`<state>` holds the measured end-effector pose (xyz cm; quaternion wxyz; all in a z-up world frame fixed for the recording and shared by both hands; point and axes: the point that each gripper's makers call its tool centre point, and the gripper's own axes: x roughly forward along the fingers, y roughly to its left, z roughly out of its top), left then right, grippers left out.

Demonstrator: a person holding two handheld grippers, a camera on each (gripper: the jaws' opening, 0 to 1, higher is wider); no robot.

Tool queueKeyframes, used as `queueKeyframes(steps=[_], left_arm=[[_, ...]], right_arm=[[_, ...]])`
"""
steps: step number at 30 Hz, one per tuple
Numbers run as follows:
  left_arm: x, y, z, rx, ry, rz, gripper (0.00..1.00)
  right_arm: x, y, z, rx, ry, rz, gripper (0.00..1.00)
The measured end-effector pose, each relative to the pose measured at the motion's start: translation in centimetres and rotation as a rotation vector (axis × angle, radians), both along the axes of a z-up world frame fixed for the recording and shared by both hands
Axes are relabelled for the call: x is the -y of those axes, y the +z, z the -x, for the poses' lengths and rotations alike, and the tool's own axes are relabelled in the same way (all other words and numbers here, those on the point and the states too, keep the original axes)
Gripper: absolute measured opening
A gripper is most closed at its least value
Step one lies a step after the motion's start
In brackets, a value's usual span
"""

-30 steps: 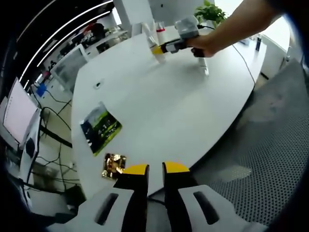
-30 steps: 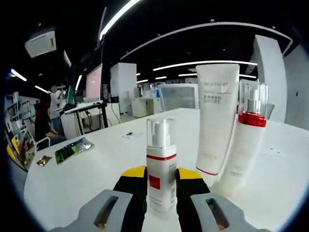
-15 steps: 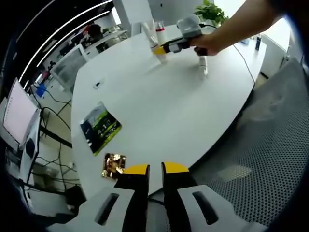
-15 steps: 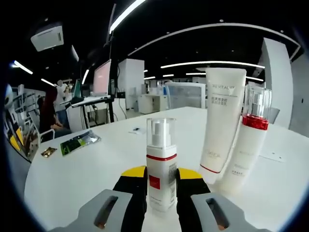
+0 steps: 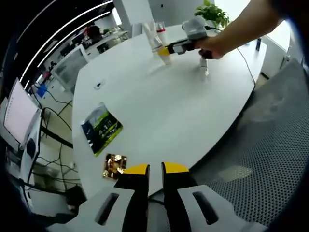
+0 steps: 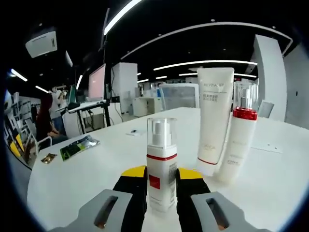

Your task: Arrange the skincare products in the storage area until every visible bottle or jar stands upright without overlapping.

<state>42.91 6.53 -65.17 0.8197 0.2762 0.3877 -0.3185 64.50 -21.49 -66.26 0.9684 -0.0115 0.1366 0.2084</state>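
- Right gripper (image 6: pixel 161 180) pinches a small foam pump bottle (image 6: pixel 161 164) between its yellow-tipped jaws; the bottle stands upright on the white tabletop (image 6: pixel 96 169).
- Just beyond and to the right of it in the right gripper view: a tall white tube (image 6: pixel 214 118) standing on its cap, and a red-collared bottle (image 6: pixel 239 131) upright beside it, the two close together, possibly touching.
- Left gripper (image 5: pixel 155 170) hovers at the near edge of the tabletop, jaws nearly pressed together with a narrow gap, holding nothing.
- Left gripper view: a green sachet (image 5: pixel 100 128) and a small gold packet (image 5: pixel 114 166) lie flat near that edge, well apart from the bottles.
- Across the tabletop, a person's hand (image 5: pixel 215 46) carries the right gripper at the bottle cluster.
- One more small white bottle (image 5: pixel 203 67) stands just below that hand.
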Motion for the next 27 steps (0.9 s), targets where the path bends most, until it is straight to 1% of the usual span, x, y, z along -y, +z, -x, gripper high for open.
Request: queueKeyframes(steps=[1,3,5,6,14,24,27], left_arm=[[0.0,0.0,0.0,0.0,-0.001,0.0,0.08],[0.1,0.0,0.0,-0.001,-0.004,-0.001,0.08],[0.0,0.0,0.0,-0.001,-0.004,-0.001,0.08],[0.1,0.0,0.0,-0.001,-0.005,-0.001,0.08],[0.1,0.0,0.1,-0.001,-0.009,-0.003,0.07],[0.1,-0.2,0.2,-0.01,-0.017,-0.009,0.07],[0.2,-0.2,0.3,-0.013,-0.02,-0.011,0.07]], right_arm=[[0.1,0.1,0.1,0.019,-0.001,0.041,0.16],[-0.2,0.0,0.3,0.018,-0.005,0.017,0.16],[-0.3,0.1,0.5,0.021,-0.01,0.02,0.16],[-0.4,0.1,0.5,0.015,-0.013,0.0,0.16],[-0.5,0.1,0.8,0.016,0.018,0.032,0.16],[0.6,-0.1,2.1,0.017,0.005,0.016,0.16],[0.5,-0.2,2.5,0.014,0.032,0.042,0.15]])
